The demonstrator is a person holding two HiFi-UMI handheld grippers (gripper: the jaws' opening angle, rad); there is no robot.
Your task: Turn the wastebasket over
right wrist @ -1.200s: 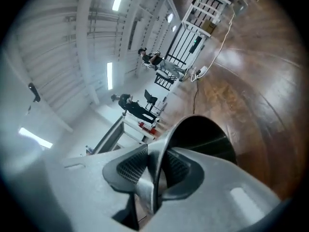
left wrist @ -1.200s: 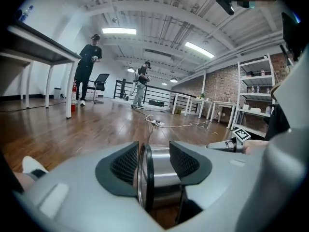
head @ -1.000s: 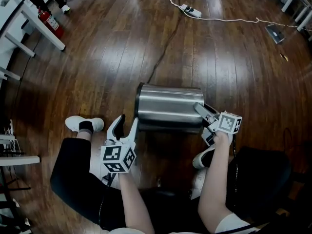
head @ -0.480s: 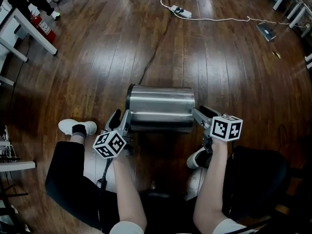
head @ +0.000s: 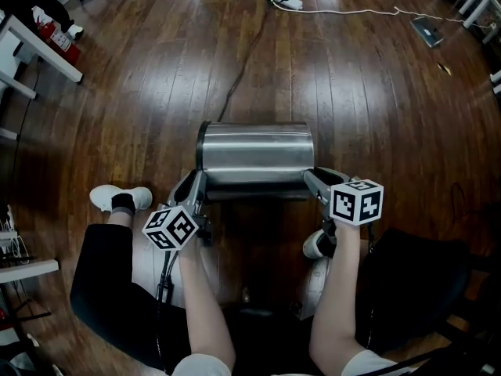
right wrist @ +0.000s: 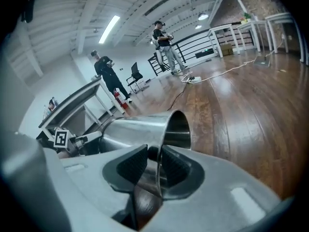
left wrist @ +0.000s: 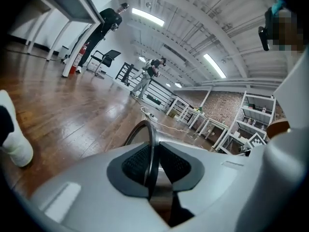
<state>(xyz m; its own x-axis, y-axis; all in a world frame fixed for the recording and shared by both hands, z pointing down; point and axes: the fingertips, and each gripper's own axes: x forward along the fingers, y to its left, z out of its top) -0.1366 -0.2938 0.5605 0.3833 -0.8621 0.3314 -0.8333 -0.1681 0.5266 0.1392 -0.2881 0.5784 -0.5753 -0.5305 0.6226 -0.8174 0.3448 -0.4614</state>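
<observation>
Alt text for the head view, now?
A steel wastebasket lies on its side on a wooden floor; the left gripper and right gripper, jaws just closed, each clamp one end's rim. The person's forearms enter from the bottom edge.

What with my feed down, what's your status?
Left gripper, right gripper just closed on wastebasket end rims. It lies sideways on floor. Cable beyond, not blocking.

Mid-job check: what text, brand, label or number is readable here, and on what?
None readable in any view.
Wastebasket: bare steel, no brand visible.
Left gripper and right gripper, jaws just closed further on the wastebasket's end rims: cubes bear square markers, no letters.
Fire extinguisher: label too small to read.
</observation>
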